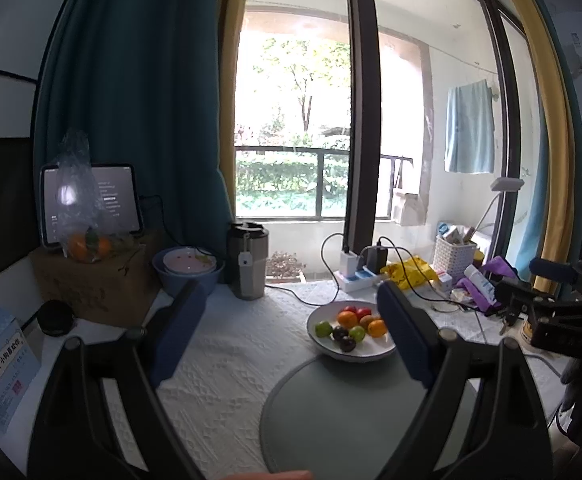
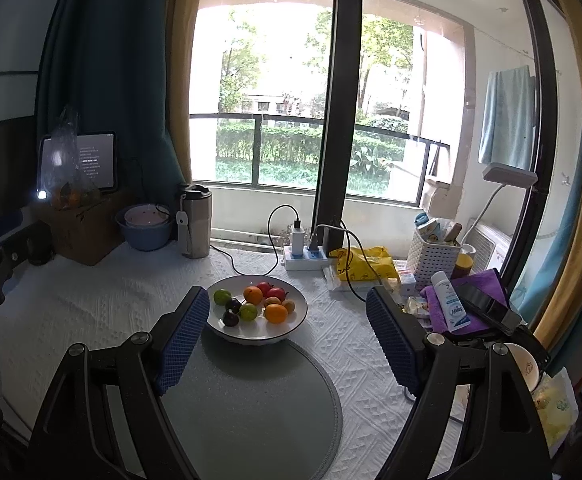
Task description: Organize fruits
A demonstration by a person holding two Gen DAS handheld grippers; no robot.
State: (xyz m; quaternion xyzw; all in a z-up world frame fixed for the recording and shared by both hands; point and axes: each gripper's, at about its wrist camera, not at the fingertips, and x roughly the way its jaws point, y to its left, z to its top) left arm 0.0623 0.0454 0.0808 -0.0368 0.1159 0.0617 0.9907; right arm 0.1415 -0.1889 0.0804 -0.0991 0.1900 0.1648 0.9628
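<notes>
My left gripper (image 1: 291, 312) hangs over the white tablecloth (image 1: 227, 364) with its blue-padded jaws spread wide and nothing between them; my right gripper (image 2: 287, 320) hangs the same way, jaws well apart and empty. Just beyond both sets of fingers lies a round grey mat (image 2: 259, 408), and at its far edge sits a white plate (image 2: 251, 334) heaped with small fruits: two oranges (image 2: 253, 295), two green ones (image 2: 222, 297), dark plums (image 2: 231, 317), red ones (image 2: 277, 293) and a couple of brownish ones. In the left view, the plate (image 1: 331, 350) stands just left of the right finger. Past the plate, a white power strip (image 2: 305, 261) trails black cables beside a yellow bag (image 2: 365, 266) and a white basket (image 2: 431, 258). A steel cup (image 1: 247, 260) stands further left, next to stacked bowls (image 1: 189, 270). A cardboard box (image 1: 95, 280) at the back left carries a clear bag of oranges (image 1: 85, 246) and a tablet (image 1: 91, 200), before the teal curtain (image 1: 131, 100) and the window.
</notes>
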